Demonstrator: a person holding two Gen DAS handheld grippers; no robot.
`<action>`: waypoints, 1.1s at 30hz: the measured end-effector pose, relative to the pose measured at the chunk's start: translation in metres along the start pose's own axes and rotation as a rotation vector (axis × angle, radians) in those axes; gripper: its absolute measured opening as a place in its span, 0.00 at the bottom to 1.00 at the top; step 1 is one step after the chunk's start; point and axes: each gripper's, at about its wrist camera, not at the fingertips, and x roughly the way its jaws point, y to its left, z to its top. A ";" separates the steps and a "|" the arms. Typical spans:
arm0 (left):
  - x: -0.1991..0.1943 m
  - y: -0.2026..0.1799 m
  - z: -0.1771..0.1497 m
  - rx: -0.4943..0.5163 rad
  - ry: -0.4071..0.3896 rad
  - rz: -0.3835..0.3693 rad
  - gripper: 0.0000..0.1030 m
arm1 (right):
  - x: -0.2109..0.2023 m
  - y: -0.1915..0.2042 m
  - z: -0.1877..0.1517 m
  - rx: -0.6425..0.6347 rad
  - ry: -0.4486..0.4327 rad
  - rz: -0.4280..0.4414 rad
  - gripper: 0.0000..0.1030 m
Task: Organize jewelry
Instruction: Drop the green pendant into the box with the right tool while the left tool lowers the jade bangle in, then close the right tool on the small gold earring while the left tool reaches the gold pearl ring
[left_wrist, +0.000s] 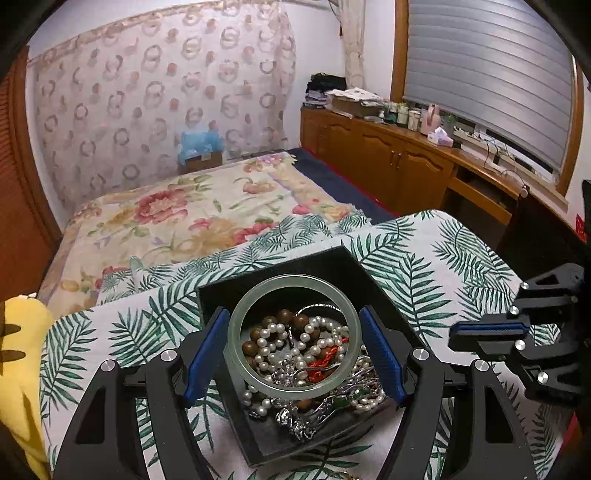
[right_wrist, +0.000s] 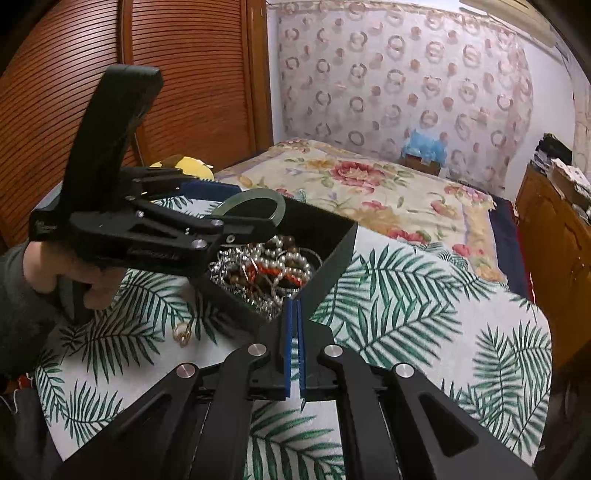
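Note:
A pale green jade bangle (left_wrist: 293, 336) is held flat between my left gripper's (left_wrist: 293, 339) blue pads, just above a black jewelry box (left_wrist: 280, 266). The box holds tangled pearl strands (left_wrist: 273, 341), brown wooden beads, silver chains and a red cord. In the right wrist view the bangle (right_wrist: 255, 201) and left gripper (right_wrist: 236, 221) hover over the box (right_wrist: 328, 269). My right gripper (right_wrist: 294, 314) is shut and empty at the box's near corner; it also shows in the left wrist view (left_wrist: 491, 334). A gold ring (right_wrist: 182, 333) lies on the cloth left of the box.
The box stands on a table with a palm-leaf cloth (left_wrist: 424, 266). A bed with a floral cover (left_wrist: 192, 210) lies behind. A wooden cabinet (left_wrist: 388, 155) with clutter runs along the right wall. A yellow plush toy (left_wrist: 22, 332) sits at the left.

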 end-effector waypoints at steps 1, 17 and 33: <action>0.002 0.000 -0.001 0.002 0.006 0.001 0.67 | 0.000 0.000 -0.002 0.001 0.002 -0.003 0.03; -0.036 -0.006 -0.023 -0.028 -0.018 -0.014 0.77 | -0.015 0.020 -0.036 0.004 0.055 0.030 0.08; -0.049 -0.010 -0.095 -0.049 0.080 -0.006 0.89 | -0.006 0.062 -0.068 -0.086 0.173 0.097 0.21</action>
